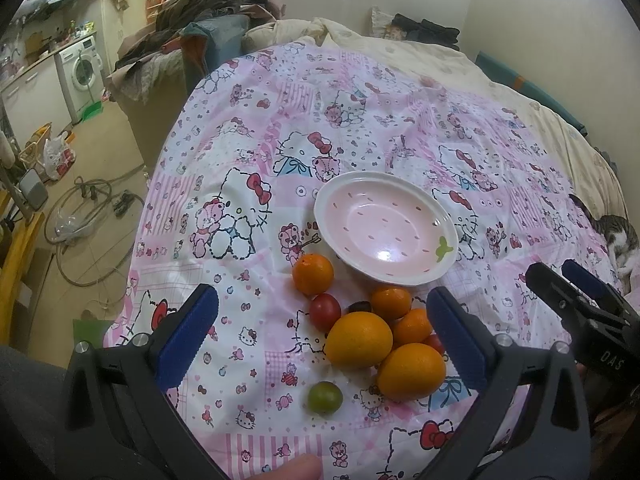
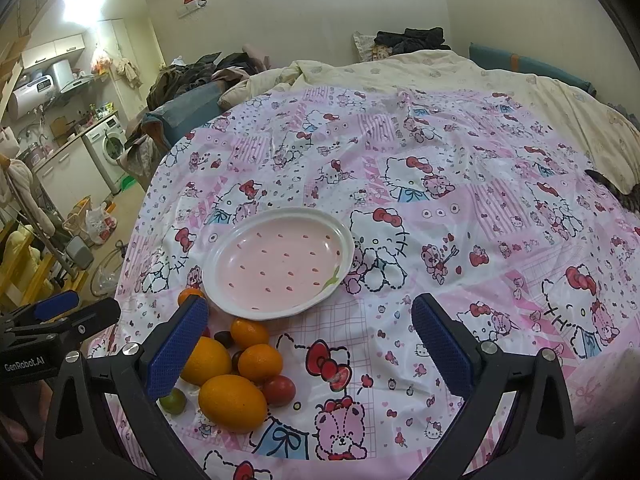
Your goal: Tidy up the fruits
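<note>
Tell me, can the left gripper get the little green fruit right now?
Probably yes. The left gripper is open and holds nothing, and the green fruit lies alone on the cloth between its fingers, apart from the oranges.

Bed: cloth, plate, fruits.

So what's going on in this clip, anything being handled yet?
Nothing is held yet. A person holds the left gripper and the right gripper open above a bed covered with a pink cartoon-print sheet. The pink and white ceramic plate is empty. Beside it on the sheet sits a cluster of orange citrus fruits, small red tomatoes and one small green tomato. A cat lies at the bed's edge.
</note>
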Demonstrator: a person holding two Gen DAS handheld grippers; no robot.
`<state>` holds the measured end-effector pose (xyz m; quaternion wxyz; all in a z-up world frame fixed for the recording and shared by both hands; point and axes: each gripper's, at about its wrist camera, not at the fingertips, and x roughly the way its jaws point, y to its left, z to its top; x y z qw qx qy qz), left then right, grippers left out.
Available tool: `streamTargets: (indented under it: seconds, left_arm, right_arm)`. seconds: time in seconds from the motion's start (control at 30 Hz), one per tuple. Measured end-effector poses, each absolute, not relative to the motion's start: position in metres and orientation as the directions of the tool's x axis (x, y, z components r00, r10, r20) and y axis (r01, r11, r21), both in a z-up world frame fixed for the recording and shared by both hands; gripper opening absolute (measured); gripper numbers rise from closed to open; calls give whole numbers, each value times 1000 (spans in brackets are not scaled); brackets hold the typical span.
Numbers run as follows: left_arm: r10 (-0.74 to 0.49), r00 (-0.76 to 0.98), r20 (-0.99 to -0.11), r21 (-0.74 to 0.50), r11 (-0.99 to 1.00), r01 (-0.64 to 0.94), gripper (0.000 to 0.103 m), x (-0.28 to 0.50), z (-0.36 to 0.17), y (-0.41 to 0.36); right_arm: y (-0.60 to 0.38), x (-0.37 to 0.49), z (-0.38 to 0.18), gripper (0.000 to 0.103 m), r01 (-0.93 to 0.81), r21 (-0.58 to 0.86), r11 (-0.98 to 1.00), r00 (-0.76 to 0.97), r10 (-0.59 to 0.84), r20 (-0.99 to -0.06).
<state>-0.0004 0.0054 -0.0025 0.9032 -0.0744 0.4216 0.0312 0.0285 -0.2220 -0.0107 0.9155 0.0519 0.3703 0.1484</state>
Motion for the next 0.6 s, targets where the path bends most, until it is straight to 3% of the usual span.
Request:
streamTargets:
  seconds: [0.6]
  left_arm:
    - [-8,642,-766,-110,987,-119,103,0,-3,6]
  right_arm:
    - [-223,28,-10,103,-234,207,950,682,312,-662]
